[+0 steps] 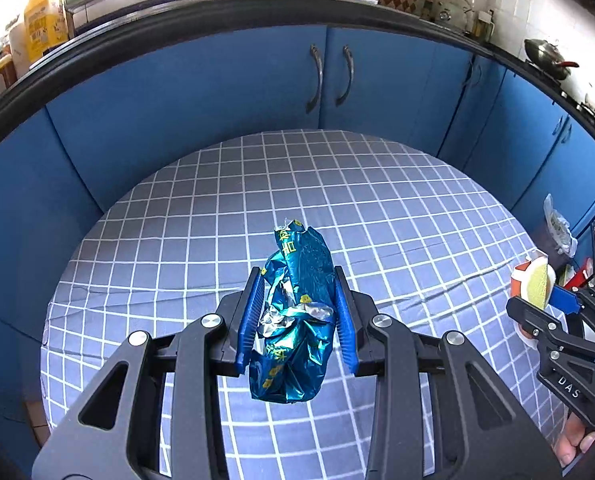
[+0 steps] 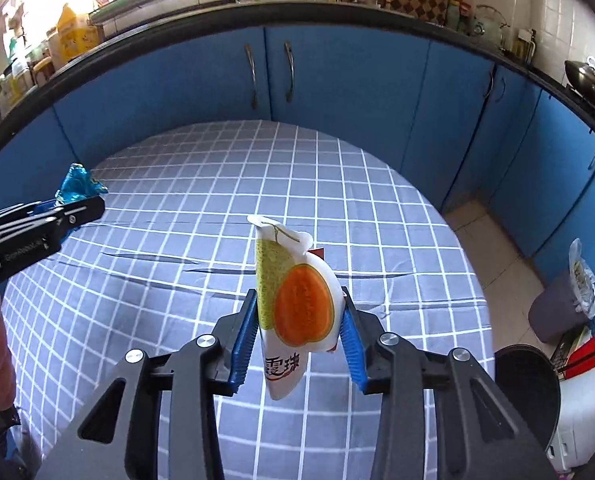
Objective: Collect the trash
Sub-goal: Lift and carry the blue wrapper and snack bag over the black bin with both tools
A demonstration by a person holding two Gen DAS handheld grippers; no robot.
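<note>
Left hand-held gripper (image 1: pixel 297 312) clamped on crumpled blue foil wrapper (image 1: pixel 297 320), held above checked desk (image 1: pixel 397 208). Right hand-held gripper (image 2: pixel 299 332) clamped on white melon-print wrapper (image 2: pixel 297 312), also above desk. Grey bin (image 2: pixel 553 312) on floor beyond, right.

The white melon wrapper (image 2: pixel 297 312) carries two large dark Chinese characters near its lower end — they read roughly 霞珠, though the first is partly creased. The crumpled blue foil wrapper (image 1: pixel 297 316) bears yellow Chinese lettering, too folded to read. On the side of the right gripper (image 1: pixel 553 312), seen from the left wrist camera, white letters spell "DAS". The left gripper (image 2: pixel 69 208) has a small white label — blurred, not legible.
</note>
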